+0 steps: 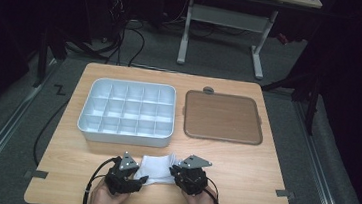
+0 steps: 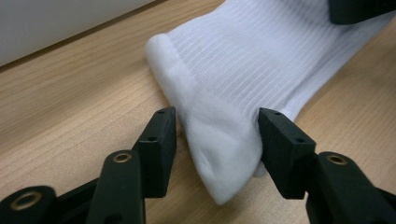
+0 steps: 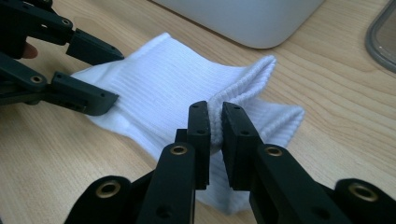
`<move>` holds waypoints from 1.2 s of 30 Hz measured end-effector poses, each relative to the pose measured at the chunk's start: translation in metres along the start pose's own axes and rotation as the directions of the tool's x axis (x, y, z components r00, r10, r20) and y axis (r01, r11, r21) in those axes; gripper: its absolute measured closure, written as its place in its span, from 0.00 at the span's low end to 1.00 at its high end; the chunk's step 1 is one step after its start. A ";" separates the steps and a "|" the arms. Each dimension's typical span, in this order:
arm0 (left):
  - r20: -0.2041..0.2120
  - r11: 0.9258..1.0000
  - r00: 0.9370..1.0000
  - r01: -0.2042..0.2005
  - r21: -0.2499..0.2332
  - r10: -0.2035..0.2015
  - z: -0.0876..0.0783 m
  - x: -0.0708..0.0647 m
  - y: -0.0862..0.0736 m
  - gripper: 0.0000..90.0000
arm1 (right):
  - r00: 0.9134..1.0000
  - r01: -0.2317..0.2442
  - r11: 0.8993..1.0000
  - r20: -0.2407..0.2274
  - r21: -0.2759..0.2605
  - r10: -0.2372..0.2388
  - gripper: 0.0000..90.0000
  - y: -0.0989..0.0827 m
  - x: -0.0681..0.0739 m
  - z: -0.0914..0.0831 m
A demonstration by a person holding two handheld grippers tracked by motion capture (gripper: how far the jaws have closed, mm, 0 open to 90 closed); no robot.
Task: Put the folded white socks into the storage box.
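sock (image 1: 158, 169), white, flat near desk (image 1: 241, 188) front edge; right claw (image 3: 215, 126) clenched on ribbed cuff to anchor it; left claw (image 2: 217, 133) released, straddling toe end, poised to pinch.

White ribbed sock (image 3: 163, 88) on a pale wood-grain table (image 1: 262, 175); black left gripper (image 2: 217, 135) and black right gripper (image 3: 215, 123) with brass-coloured rivets; light grey-white compartment tray (image 1: 128, 108); brown lid (image 1: 222, 117) with a grey rim; dark grey floor (image 1: 10, 131)
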State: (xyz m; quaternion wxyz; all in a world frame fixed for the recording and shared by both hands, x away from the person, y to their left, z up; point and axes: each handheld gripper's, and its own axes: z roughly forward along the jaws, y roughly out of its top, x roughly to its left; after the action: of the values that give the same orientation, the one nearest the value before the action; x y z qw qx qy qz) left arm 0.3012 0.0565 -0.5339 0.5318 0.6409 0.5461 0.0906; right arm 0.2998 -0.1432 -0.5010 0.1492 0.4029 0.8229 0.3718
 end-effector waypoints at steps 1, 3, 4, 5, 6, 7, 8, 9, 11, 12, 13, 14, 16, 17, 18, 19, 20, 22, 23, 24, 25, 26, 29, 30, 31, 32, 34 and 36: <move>-0.008 1.000 1.000 -0.005 -0.007 0.005 0.000 0.000 -0.001 0.57 | 1.000 0.003 1.000 0.003 -0.005 -0.002 0.92 -0.001 0.000 -0.002; -0.019 1.000 1.000 -0.018 -0.018 0.018 0.000 -0.001 -0.002 0.61 | 1.000 0.001 1.000 0.008 -0.009 -0.001 0.92 -0.004 0.000 -0.005; -0.025 0.999 0.999 -0.026 -0.022 0.025 0.001 -0.001 -0.003 0.62 | 1.000 -0.001 1.000 0.009 -0.009 0.001 0.92 -0.006 0.000 -0.006; -0.032 0.999 0.999 -0.035 -0.029 0.034 0.001 -0.002 -0.004 0.63 | 1.000 -0.004 1.000 0.008 -0.009 0.004 0.92 -0.008 0.000 -0.007; -0.039 0.998 0.998 -0.048 -0.032 0.046 0.001 -0.003 -0.005 0.64 | 1.000 -0.004 1.000 0.009 -0.007 0.004 0.92 -0.010 0.000 -0.008; -0.041 0.998 0.998 -0.051 -0.034 0.049 0.001 -0.003 -0.005 0.64 | 1.000 -0.008 1.000 0.011 -0.002 0.008 0.92 -0.013 0.000 -0.009; -0.044 0.998 0.998 -0.052 -0.036 0.050 0.002 -0.003 -0.005 0.64 | 1.000 -0.007 1.000 0.011 0.001 0.007 0.92 -0.014 0.000 -0.009; -0.044 0.998 0.998 -0.049 -0.035 0.047 0.002 -0.003 -0.005 0.64 | 1.000 -0.009 1.000 0.011 0.009 0.009 0.92 -0.017 0.000 -0.008; -0.044 0.999 0.999 -0.033 -0.032 0.032 0.002 -0.003 -0.003 0.64 | 1.000 -0.009 1.000 0.011 0.026 0.009 0.92 -0.022 -0.001 -0.005; -0.042 0.999 0.999 -0.025 -0.032 0.023 0.002 -0.002 -0.003 0.64 | 1.000 -0.011 1.000 0.007 0.026 0.011 0.92 -0.024 -0.001 -0.004; -0.037 0.999 0.999 -0.012 -0.030 0.011 0.001 -0.002 -0.002 0.64 | 1.000 -0.010 1.000 0.006 0.020 0.010 0.92 -0.025 -0.001 -0.003; -0.027 1.000 1.000 0.012 -0.017 -0.013 0.001 -0.001 0.000 0.63 | 1.000 -0.010 1.000 0.006 0.020 0.010 0.92 -0.025 -0.001 -0.003; -0.009 0.999 0.999 0.038 -0.005 -0.038 0.000 0.000 0.002 0.58 | 1.000 -0.002 1.000 0.012 0.026 0.001 0.92 -0.026 -0.001 -0.003; 0.012 0.998 0.998 0.054 -0.011 -0.054 -0.003 0.001 0.004 0.57 | 1.000 0.000 1.000 0.012 0.027 -0.001 0.92 -0.026 -0.001 -0.002; 0.023 0.998 0.998 0.063 -0.018 -0.063 -0.005 0.001 0.006 0.55 | 1.000 0.001 1.000 0.011 0.025 -0.001 0.92 -0.026 -0.001 -0.002; 0.033 0.997 0.997 0.071 -0.029 -0.070 -0.006 0.001 0.009 0.55 | 1.000 0.003 1.000 0.012 0.027 -0.004 0.92 -0.026 -0.002 -0.002; 0.041 0.996 0.996 0.081 -0.038 -0.080 -0.007 0.000 0.012 0.54 | 1.000 0.004 1.000 0.013 0.027 -0.005 0.92 -0.026 -0.002 -0.002; 0.053 0.996 0.995 0.084 -0.042 -0.081 -0.004 -0.001 0.017 0.53 | 1.000 0.011 1.000 0.017 0.024 -0.012 0.92 -0.026 -0.004 0.000; 0.052 0.995 0.995 0.085 -0.045 -0.082 -0.002 -0.003 0.019 0.53 | 1.000 0.012 1.000 0.018 0.024 -0.013 0.92 -0.026 -0.005 0.000; 0.051 0.996 0.996 0.073 -0.042 -0.071 0.002 -0.004 0.020 0.53 | 1.000 0.010 1.000 0.021 0.026 -0.011 0.92 -0.025 -0.006 0.001; 0.047 0.997 0.997 0.069 -0.036 -0.067 0.006 -0.005 0.021 0.54 | 1.000 0.014 0.999 0.022 0.030 -0.015 0.92 -0.025 -0.007 0.001; 0.042 0.997 0.997 0.065 -0.029 -0.064 0.010 -0.005 0.021 0.55 | 0.999 0.020 0.999 0.025 0.027 -0.021 0.92 -0.024 -0.008 0.002; 0.021 0.999 0.999 0.051 -0.005 -0.051 0.021 -0.004 0.019 0.58 | 0.999 0.027 0.999 0.034 0.031 -0.028 0.92 -0.022 -0.012 0.003; 0.014 0.999 0.999 0.043 0.004 -0.043 0.023 -0.004 0.017 0.59 | 0.999 0.028 0.999 0.035 0.030 -0.029 0.92 -0.022 -0.013 0.004; 0.006 0.999 0.999 0.042 0.013 -0.042 0.025 -0.003 0.016 0.60 | 0.999 0.032 0.999 0.036 0.029 -0.033 0.92 -0.021 -0.014 0.004; 0.005 0.999 0.999 0.046 0.014 -0.046 0.026 -0.003 0.016 0.61 | 0.999 0.032 0.999 0.038 0.033 -0.033 0.92 -0.021 -0.015 0.004; -0.011 0.999 0.999 0.044 0.026 -0.044 0.028 -0.005 0.017 0.61 | 0.998 0.044 0.998 0.044 0.033 -0.045 0.92 -0.020 -0.017 0.005; -0.034 0.999 0.999 0.018 0.042 -0.017 0.029 -0.008 0.017 0.61 | 0.998 0.050 0.998 0.047 0.032 -0.052 0.92 -0.019 -0.018 0.007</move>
State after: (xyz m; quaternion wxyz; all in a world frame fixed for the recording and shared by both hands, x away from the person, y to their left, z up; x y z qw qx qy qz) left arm 0.3286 0.0360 -0.5297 0.5099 0.6454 0.5622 0.0851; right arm 0.3039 -0.1613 -0.5205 0.1721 0.3930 0.8347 0.3453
